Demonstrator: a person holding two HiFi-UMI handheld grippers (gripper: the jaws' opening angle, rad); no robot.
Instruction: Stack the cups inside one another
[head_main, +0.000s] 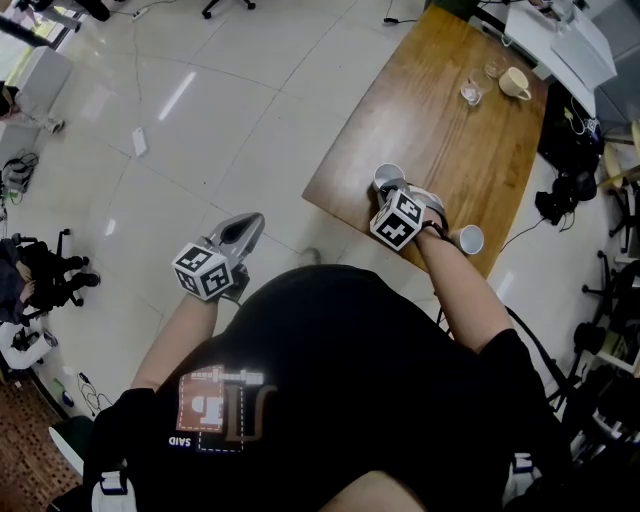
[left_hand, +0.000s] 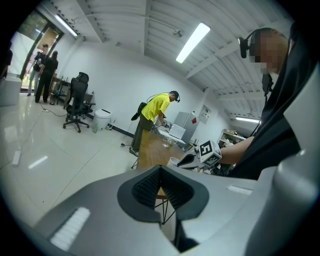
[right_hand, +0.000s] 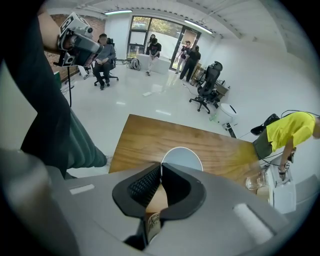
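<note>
Now your right gripper (right_hand: 161, 166) is clenched on a cup (right_hand: 182, 156): its near wall runs down between the fingers, and its open mouth lies just beyond the fingertips. Your left gripper (left_hand: 161, 169) is closed on nothing, held over the floor well away from the table (head_main: 470, 160). The second cup (head_main: 470, 240) stands behind your right fingers, beside your wrist and close to the table's edge. A glass (head_main: 471, 93) and a mug (head_main: 515, 83) stand far ahead of the fingers.

The grip is the likely trouble. You are pinching one thin wall, so the cup may swing or tilt under the fingers when it is carried. A harder squeeze could crease the rim, and then it would not nest cleanly. The second cup is also at risk: a backward sweep of your wrist or forearm could push it off the edge. With the left fingers closed and off the table, nothing steadies that cup if the first one comes down askew.

From the head view the gripper covers most of the held cup, so you cannot tell whether its base rests on the table or hangs clear. The print on its wall between the fingers is too small to read. Neither gripper view shows the second cup.
</note>
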